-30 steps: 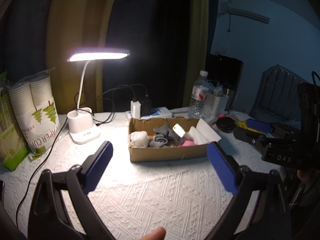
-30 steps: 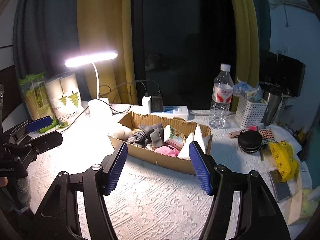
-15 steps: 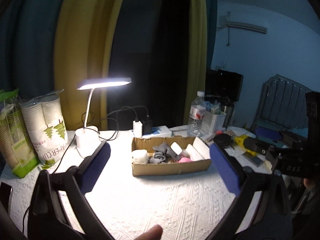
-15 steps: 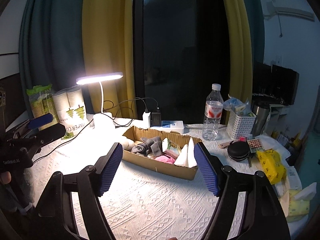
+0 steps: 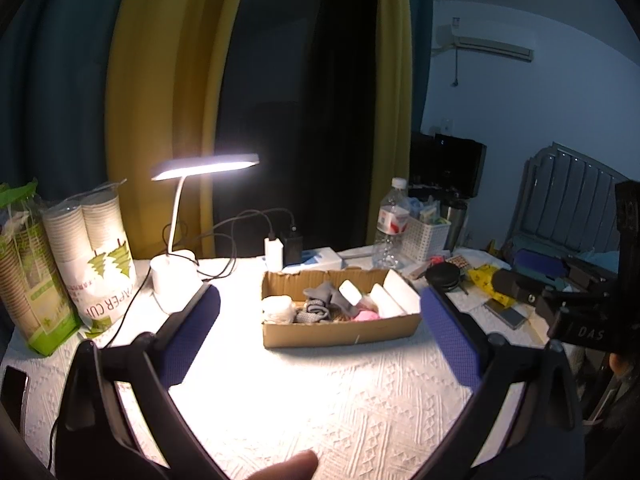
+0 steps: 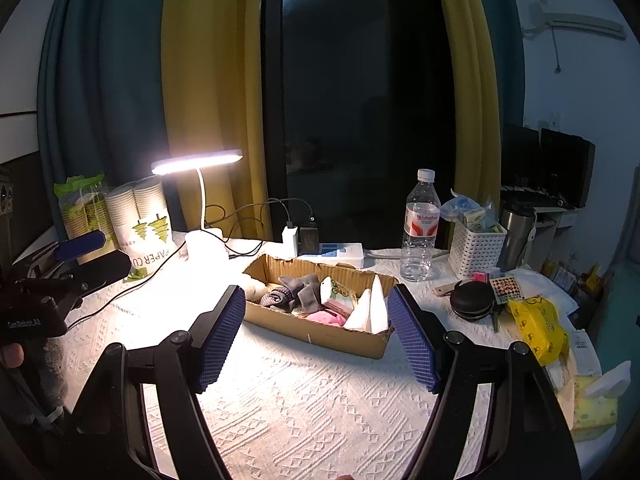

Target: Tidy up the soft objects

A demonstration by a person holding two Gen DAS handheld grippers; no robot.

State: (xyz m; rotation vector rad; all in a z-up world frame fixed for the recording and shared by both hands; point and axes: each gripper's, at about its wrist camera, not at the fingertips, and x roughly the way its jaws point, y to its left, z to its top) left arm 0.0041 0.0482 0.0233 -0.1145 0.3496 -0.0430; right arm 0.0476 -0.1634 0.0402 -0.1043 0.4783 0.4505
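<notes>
Right wrist view: right gripper point(image 6: 316, 336) wide apart, nothing between the blue pads, held above the white textured tablecloth point(image 6: 320, 408) short of the cardboard box point(image 6: 320, 330). Left wrist view: left gripper point(image 5: 320, 332) likewise spread and empty, also facing the box from the near side. Judged late in the task or between items: soft things already gathered in the box, none seen loose on the cloth in front of it, neither tool carrying anything. Box contents, left to right: white fluffy ball point(image 5: 278, 309) at the left end, grey socks point(image 6: 298, 292) bunched next to it, a printed tissue pack point(image 6: 338, 298) leaning in the middle, pink soft item point(image 6: 330, 317) low against the front wall, white folded cloth or paper point(image 6: 370, 308) standing at the right end. Contents look tossed rather than sorted, so possibly some tidying left; cannot tell for sure. Behind the box: desk lamp point(image 6: 198, 200) lit, power strip point(image 6: 340, 250) with chargers. Right of the box: water bottle point(image 6: 420, 228), white perforated basket point(image 6: 476, 246) stuffed with small packets, black round case point(image 6: 472, 300), yellow bag point(image 6: 538, 326). Left of the box: 2 sleeves of paper cups point(image 5: 94, 248). Unclear whether the yellow bag or the packets count as soft objects still to be sorted.
</notes>
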